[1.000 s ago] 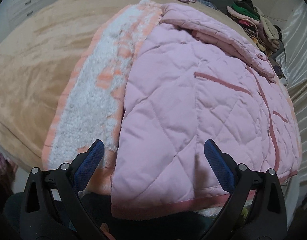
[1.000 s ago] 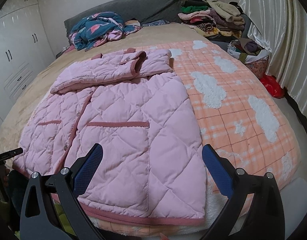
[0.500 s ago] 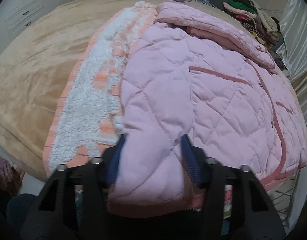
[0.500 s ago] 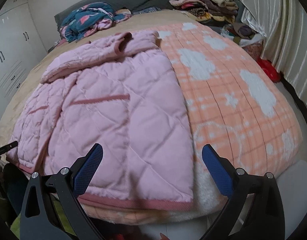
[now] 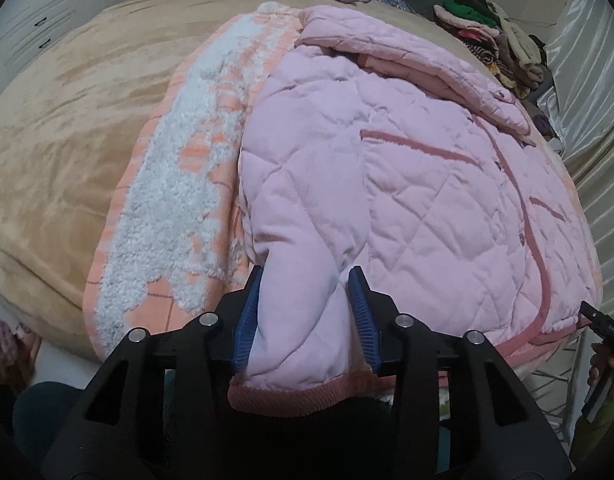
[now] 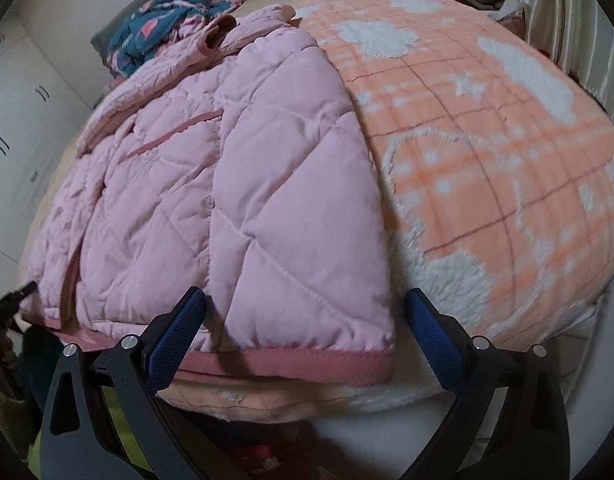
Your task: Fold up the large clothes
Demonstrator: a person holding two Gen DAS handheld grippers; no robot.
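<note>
A pink quilted jacket [image 5: 407, 184] lies spread on an orange-and-white fleece blanket [image 5: 175, 200] on the bed, sleeves folded across its top. My left gripper [image 5: 305, 276] is at the jacket's near left hem corner. Its jaws are closing, the blue pads pressing a bunched fold of that corner between them. In the right wrist view the jacket [image 6: 227, 184] fills the left half and the blanket [image 6: 487, 140] the right. My right gripper [image 6: 305, 296] stands open, its fingers straddling the near right hem corner without touching it.
A tan bedspread [image 5: 67, 120] covers the bed's left side. A stack of folded clothes [image 5: 491, 40] sits at the far right by a shiny curtain [image 5: 587, 100]. A teal patterned garment [image 6: 159, 28] lies near the headboard. White wardrobe doors [image 6: 19, 120] stand on the left.
My left gripper went from wide open to clamped on the jacket's left hem corner. My right gripper dropped lower and closer to the right hem corner, still open.
</note>
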